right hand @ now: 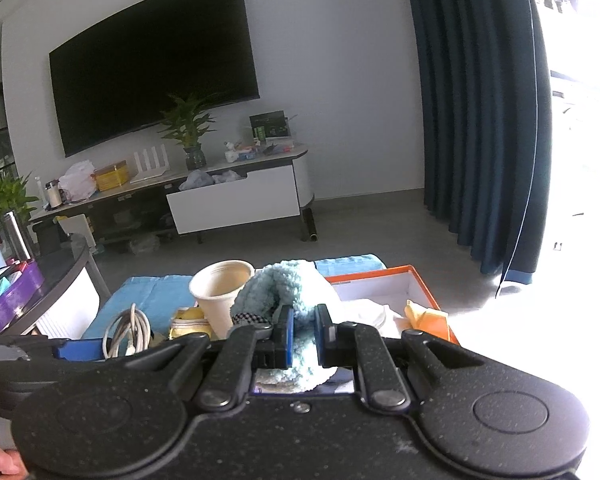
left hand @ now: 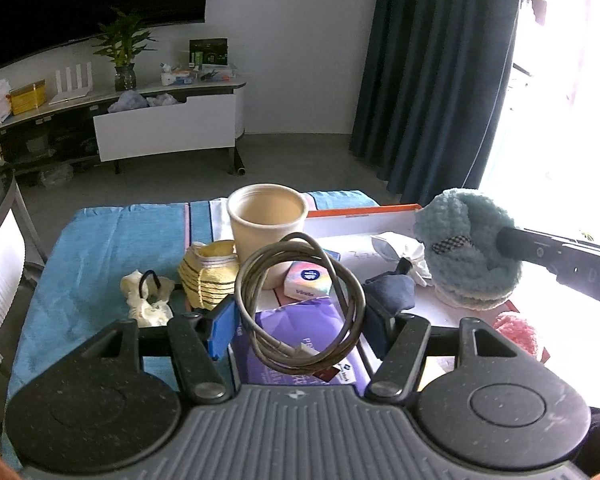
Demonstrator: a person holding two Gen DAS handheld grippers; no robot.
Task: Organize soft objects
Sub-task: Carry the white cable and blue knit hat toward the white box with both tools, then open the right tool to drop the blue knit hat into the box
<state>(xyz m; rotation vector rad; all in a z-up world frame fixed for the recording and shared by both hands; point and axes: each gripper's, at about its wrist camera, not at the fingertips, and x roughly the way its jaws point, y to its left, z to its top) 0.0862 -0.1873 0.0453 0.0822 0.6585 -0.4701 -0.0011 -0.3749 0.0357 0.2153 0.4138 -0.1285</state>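
The left hand-held gripper [left hand: 300,320] grips a coiled cable [left hand: 300,304] above a purple packet [left hand: 300,316]. The right hand-held gripper [right hand: 303,334] is clamped on a blue knitted piece [right hand: 288,284], at three o'clock from the cup [left hand: 267,220], over the orange-edged box [right hand: 380,276].

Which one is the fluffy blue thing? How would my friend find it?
Look at the white box with the orange rim on the table's right side. Above it, the right hand-held gripper pinches a crocheted pale blue slipper. It is the only fuzzy blue thing, with a small checkered patch.
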